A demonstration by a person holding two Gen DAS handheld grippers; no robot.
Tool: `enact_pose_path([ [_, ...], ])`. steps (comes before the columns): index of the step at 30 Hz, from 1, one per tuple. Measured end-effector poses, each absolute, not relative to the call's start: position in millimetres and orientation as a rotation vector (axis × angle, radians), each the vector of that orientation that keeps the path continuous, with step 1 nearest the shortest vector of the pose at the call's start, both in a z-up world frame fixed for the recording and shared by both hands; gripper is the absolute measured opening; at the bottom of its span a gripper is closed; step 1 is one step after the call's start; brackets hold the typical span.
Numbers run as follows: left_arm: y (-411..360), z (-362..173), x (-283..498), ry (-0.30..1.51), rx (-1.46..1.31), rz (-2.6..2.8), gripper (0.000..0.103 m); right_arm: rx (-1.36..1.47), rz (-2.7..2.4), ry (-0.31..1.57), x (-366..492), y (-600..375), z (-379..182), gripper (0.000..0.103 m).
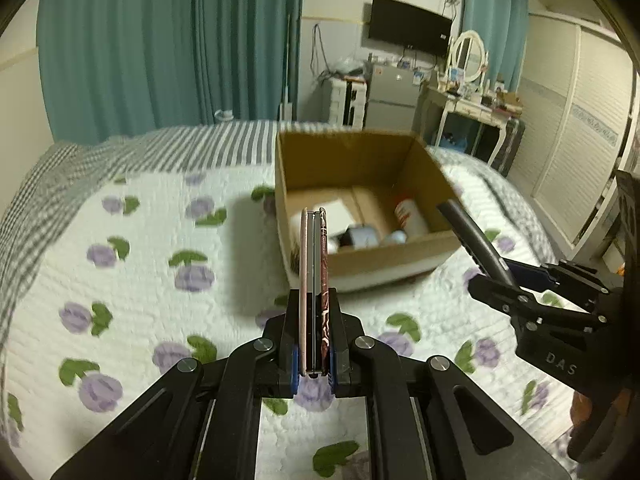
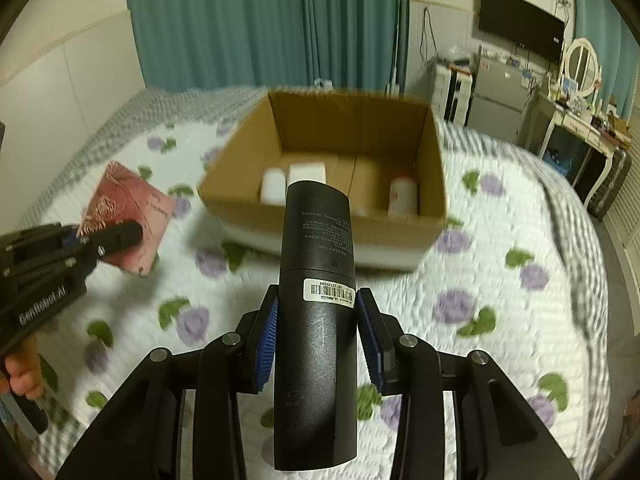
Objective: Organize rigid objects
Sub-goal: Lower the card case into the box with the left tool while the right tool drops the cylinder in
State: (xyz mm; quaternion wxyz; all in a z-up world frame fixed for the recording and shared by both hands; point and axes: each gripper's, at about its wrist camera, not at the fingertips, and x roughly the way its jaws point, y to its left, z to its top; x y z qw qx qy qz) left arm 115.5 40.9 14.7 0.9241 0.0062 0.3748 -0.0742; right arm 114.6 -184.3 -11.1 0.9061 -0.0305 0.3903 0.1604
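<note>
My left gripper [image 1: 314,332] is shut on a thin pink and dark red flat box [image 1: 314,276], held edge-on above the bed; it shows as a pink square box in the right wrist view [image 2: 128,216]. My right gripper [image 2: 316,320] is shut on a black cylindrical bottle [image 2: 316,320] with a barcode label; it shows in the left wrist view [image 1: 476,240] near the carton's right wall. An open cardboard carton [image 1: 404,252] [image 2: 320,224] sits on the bed ahead of both grippers, holding white bottles and a white box.
The bed has a white quilt with purple flowers [image 1: 140,240] [image 2: 500,280]. Teal curtains [image 1: 160,40], a wall TV [image 1: 408,24], a small fridge [image 1: 390,96] and a dressing table with mirror [image 1: 468,92] stand behind. A wardrobe [image 1: 580,140] is at the right.
</note>
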Motion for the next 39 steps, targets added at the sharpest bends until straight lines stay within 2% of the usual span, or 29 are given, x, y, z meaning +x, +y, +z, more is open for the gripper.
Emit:
enact_pose_path([
  [6, 32, 47, 143, 0.724, 0.004, -0.172, 0.010, -0.028, 0.316, 0.733, 143, -187, 29, 0.036],
  [13, 3, 46, 206, 0.726, 0.035, -0.207, 0.010, -0.020, 0.297, 0.684, 189, -196, 52, 0.036],
  [25, -57, -26, 294, 0.862, 0.143, -0.252, 0.010, 0.043, 0.278, 0.724, 251, -218, 0, 0.036],
  [28, -63, -31, 296, 0.878, 0.144, -0.282, 0.016, 0.058, 0.272, 0.743, 256, -226, -13, 0.036],
  [29, -64, -29, 294, 0.869, 0.147, -0.279, 0.024, 0.066, 0.272, 0.746, 257, -228, -15, 0.036],
  [30, -63, -27, 291, 0.865, 0.151, -0.264, 0.037, 0.075, 0.273, 0.753, 258, -231, -18, 0.036],
  [32, -58, -22, 286, 0.857, 0.143, -0.242, 0.046, 0.077, 0.264, 0.760, 258, -235, -19, 0.036],
  [37, -38, -9, 269, 0.841, 0.121, -0.218, 0.047, 0.052, 0.243, 0.756, 253, -230, -12, 0.036],
  [39, -29, -8, 262, 0.838, 0.124, -0.204, 0.053, 0.037, 0.229, 0.754, 253, -227, -6, 0.036],
])
